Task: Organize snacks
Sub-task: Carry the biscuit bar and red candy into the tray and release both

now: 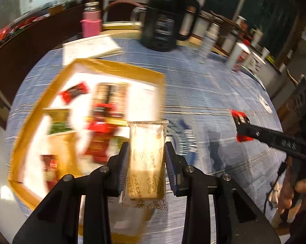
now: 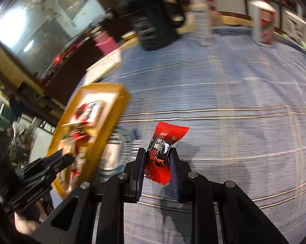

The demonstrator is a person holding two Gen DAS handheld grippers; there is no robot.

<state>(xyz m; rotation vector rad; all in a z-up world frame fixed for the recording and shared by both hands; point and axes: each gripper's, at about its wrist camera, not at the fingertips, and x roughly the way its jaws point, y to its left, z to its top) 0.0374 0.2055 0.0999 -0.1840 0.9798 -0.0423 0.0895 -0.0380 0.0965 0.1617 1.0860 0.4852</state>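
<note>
My left gripper (image 1: pixel 146 150) is shut on a clear-wrapped beige biscuit pack (image 1: pixel 146 158), held above the near right edge of a yellow-rimmed tray (image 1: pixel 116 67) that holds several red and brown snack packets. My right gripper (image 2: pixel 158 152) is shut on a small red and black candy packet (image 2: pixel 163 152), held above the blue checked tablecloth (image 2: pixel 234 81). The right gripper (image 1: pixel 242 130) with its red packet (image 1: pixel 239 118) also shows at the right of the left wrist view. The tray (image 2: pixel 112 93) lies at the left of the right wrist view, with the left gripper's body (image 2: pixel 43 168) beside it.
A black kettle (image 1: pixel 165 18) stands at the table's far side, with a pink bottle (image 1: pixel 90 20) and white paper (image 1: pixel 91 46) left of it. Bottles and cups (image 1: pixel 239 55) line the far right edge. A round blue and white emblem (image 2: pixel 114 152) lies next to the tray.
</note>
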